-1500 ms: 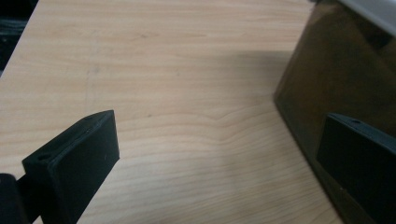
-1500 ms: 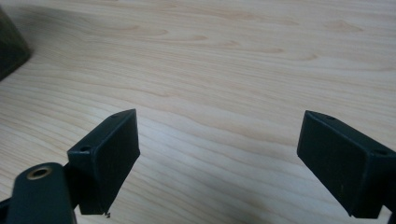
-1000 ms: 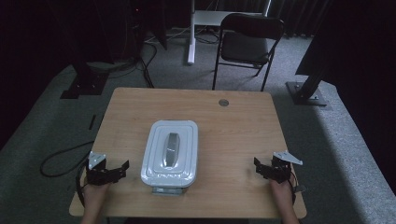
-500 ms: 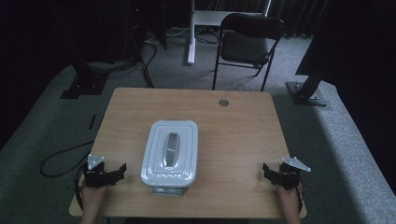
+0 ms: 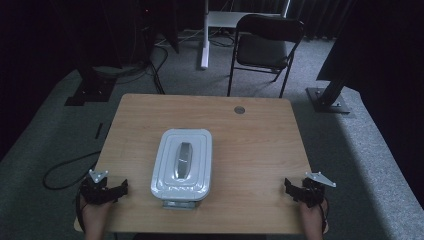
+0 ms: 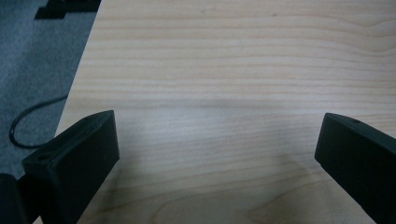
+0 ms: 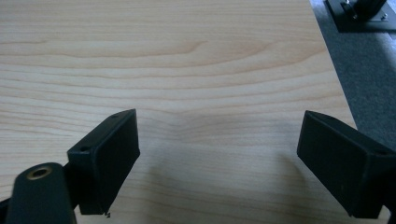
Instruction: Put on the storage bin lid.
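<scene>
A pale wooden table (image 5: 260, 150) (grey carpet (image 5: 365, 150) around) bears a lidded box (image 5: 182, 162).

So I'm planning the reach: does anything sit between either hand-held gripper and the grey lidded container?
Nothing visible does. Bare wooden table lies between the left hand-held gripper, the right hand-held gripper and the grey rectangular lidded container.

The lidded container (image 5: 181, 165) sits mid-table (image 5: 260, 150), toward the near edge. The left gripper (image 5: 107, 190) lies at its left, the right gripper (image 5: 299, 191) well apart at its right (both at the near corners). A chair (image 5: 265, 47) stands behind.
</scene>
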`<state>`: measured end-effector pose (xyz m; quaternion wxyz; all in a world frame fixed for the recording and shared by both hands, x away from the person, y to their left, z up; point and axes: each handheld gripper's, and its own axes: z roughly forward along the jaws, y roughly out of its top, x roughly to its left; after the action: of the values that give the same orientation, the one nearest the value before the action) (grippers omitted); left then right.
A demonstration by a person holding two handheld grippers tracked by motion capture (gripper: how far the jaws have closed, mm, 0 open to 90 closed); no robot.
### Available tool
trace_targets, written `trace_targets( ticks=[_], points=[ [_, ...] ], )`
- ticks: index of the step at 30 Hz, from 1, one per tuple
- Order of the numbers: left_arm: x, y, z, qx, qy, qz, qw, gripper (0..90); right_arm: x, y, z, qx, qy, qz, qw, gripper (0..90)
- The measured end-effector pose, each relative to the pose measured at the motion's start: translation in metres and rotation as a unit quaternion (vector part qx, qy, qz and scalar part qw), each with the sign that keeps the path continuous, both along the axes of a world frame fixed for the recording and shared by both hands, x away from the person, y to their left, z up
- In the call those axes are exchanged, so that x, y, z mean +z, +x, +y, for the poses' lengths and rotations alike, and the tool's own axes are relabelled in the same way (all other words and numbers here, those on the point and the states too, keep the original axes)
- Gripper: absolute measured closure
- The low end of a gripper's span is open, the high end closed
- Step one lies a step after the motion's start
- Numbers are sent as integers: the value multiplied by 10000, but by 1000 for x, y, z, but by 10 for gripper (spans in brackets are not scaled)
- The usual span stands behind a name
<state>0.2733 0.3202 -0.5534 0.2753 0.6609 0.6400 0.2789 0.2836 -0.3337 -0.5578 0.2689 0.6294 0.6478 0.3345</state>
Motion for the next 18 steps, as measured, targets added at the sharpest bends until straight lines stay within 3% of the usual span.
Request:
trace_targets(
  ticks=[5,10,18],
  points=[
    [-1,1,5,185,-62,156,9997,6,-1,2,2,-31,-90,155,9998,124],
    [-2,3,6,84,-16,199,9998,6,-2,4,6,-51,-311,284,9991,128],
    [-2,4,6,62,-6,203,9998,6,-2,4,5,-53,-285,297,9991,121]
  ],
)
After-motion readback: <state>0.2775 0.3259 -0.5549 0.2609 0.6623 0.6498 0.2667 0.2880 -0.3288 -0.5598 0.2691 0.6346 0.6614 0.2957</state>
